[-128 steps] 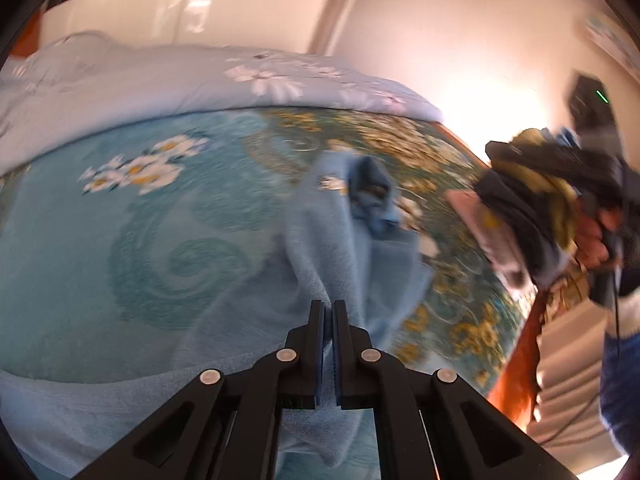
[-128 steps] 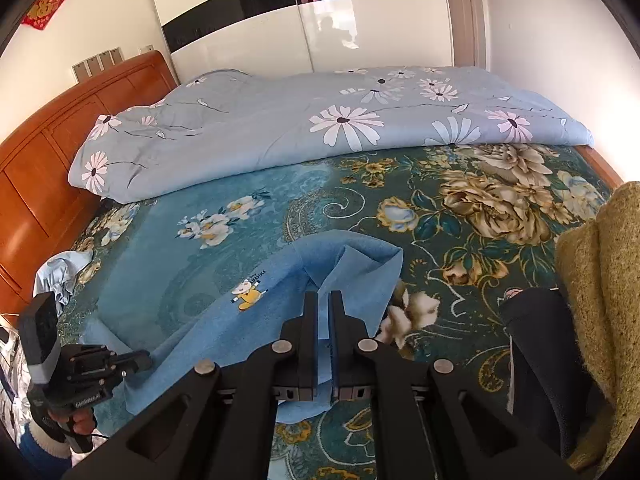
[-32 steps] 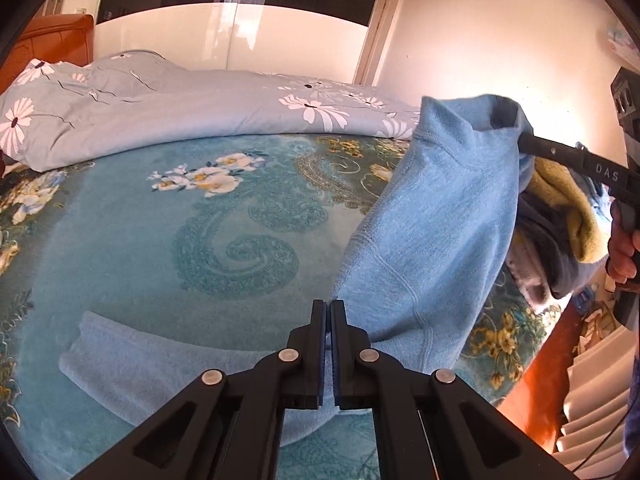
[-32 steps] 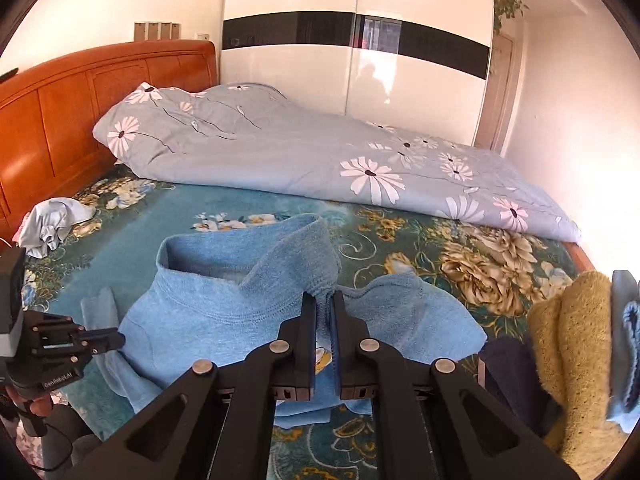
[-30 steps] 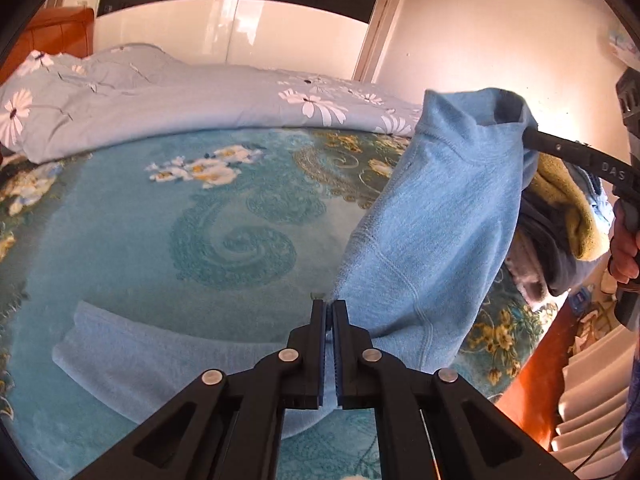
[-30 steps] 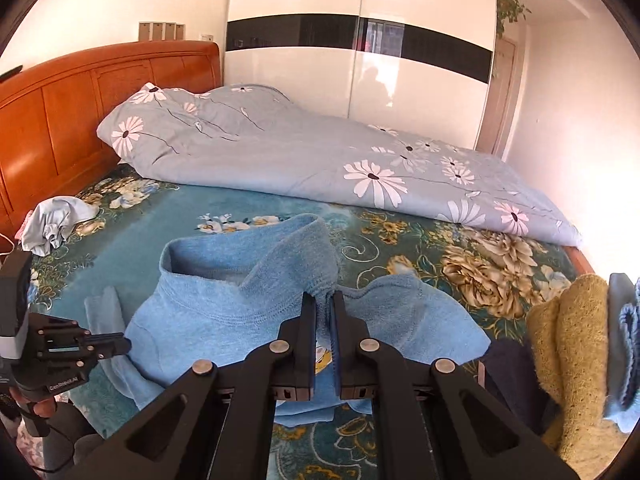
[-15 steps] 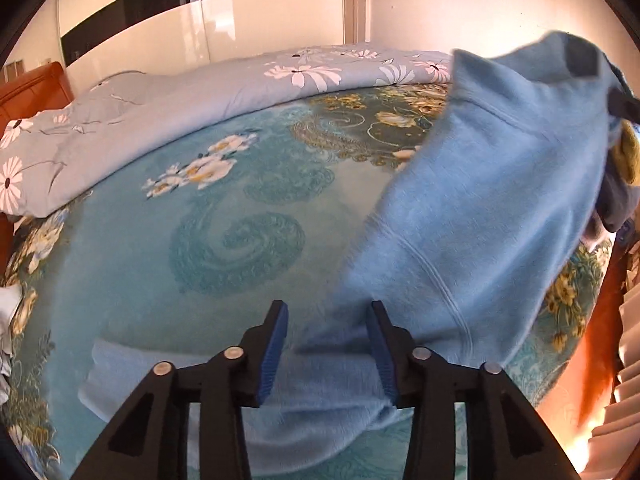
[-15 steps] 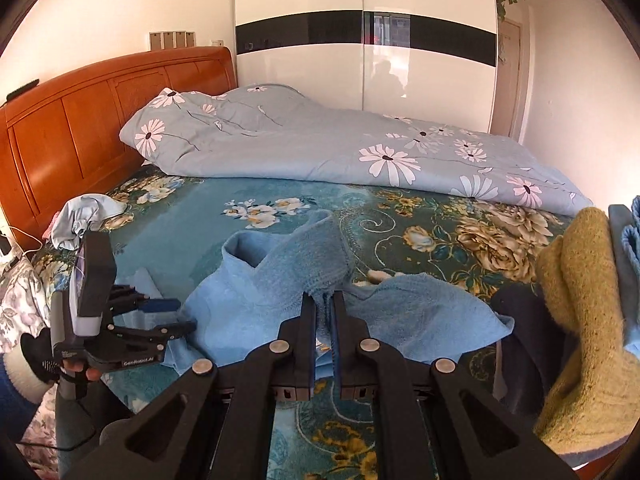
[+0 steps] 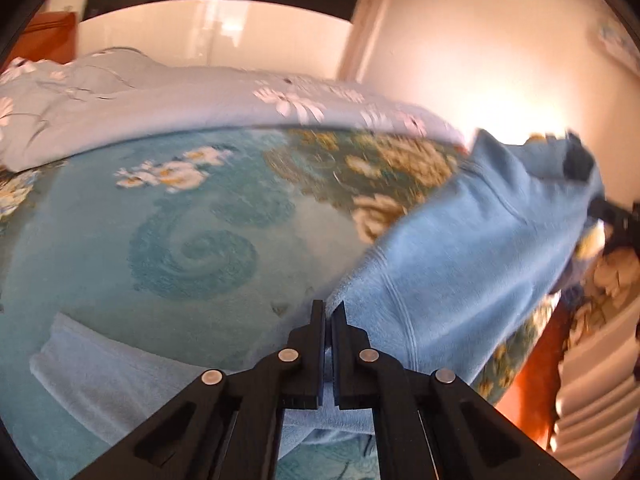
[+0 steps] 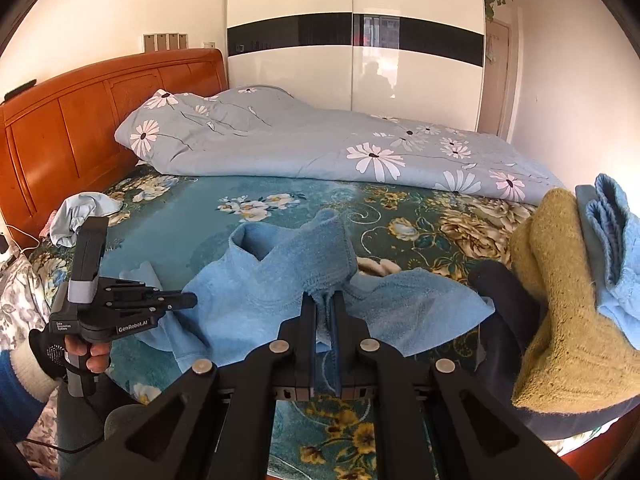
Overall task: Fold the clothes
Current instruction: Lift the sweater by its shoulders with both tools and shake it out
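Observation:
A light blue sweater hangs stretched between both grippers above the teal floral bedspread. My left gripper is shut on the garment's side edge, with blue fabric showing between the fingers. One sleeve trails flat on the bed at lower left. In the right wrist view the sweater sags with its collar open upward. My right gripper is shut on fabric just beside the collar. The left gripper, held by a gloved hand, touches the sweater's left side.
A light blue daisy duvet lies bunched along the far side of the bed. The wooden headboard is at the left, with a crumpled pale garment near it. A pile with a mustard sweater and dark clothes sits at the right.
My left gripper stood open half a second ago and has now closed on the sweater's edge. The right gripper keeps its hold near the collar, and the sweater hangs lower.

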